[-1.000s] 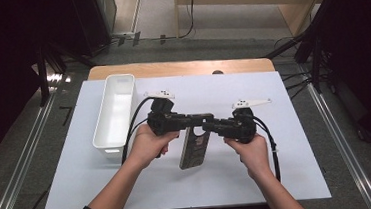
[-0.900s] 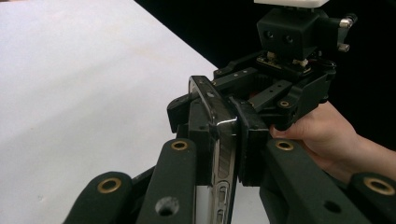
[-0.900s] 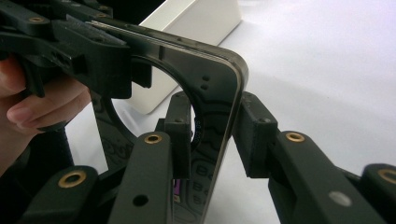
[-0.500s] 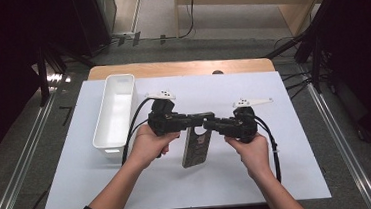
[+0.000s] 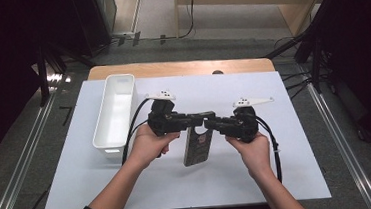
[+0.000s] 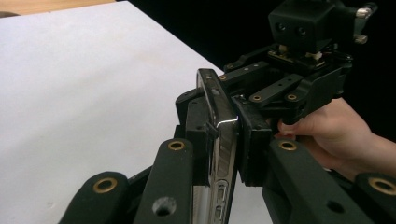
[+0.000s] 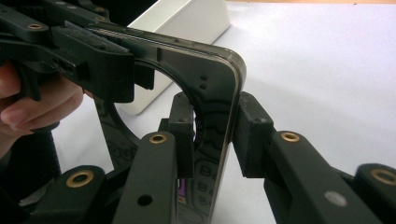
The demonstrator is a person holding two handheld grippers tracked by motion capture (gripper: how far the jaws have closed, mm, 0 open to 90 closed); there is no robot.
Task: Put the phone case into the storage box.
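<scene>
A flat dark phone (image 5: 196, 144) with a glossy metal rim hangs tilted just above the white mat, held at its upper end from both sides. My left gripper (image 5: 193, 119) comes in from the left and is shut on the phone's edge (image 6: 218, 135), one pad on each face. From the right, my right gripper (image 5: 211, 124) clamps the same top corner (image 7: 219, 84), its pads (image 7: 252, 135) pressed against either face. The two grippers nearly touch nose to nose. A keypad shows on the phone's lower face (image 7: 196, 186). My left gripper (image 7: 88, 56) also shows in the right gripper view.
A long white bin (image 5: 115, 112) stands on the left of the white mat (image 5: 298, 166), close to the left hand. The wooden table edge (image 5: 180, 67) runs along the far side. Black cables trail from both grippers toward the person.
Almost nothing has moved. Both grippers keep their hold, and the phone's lower end has swung very slightly to the right.
</scene>
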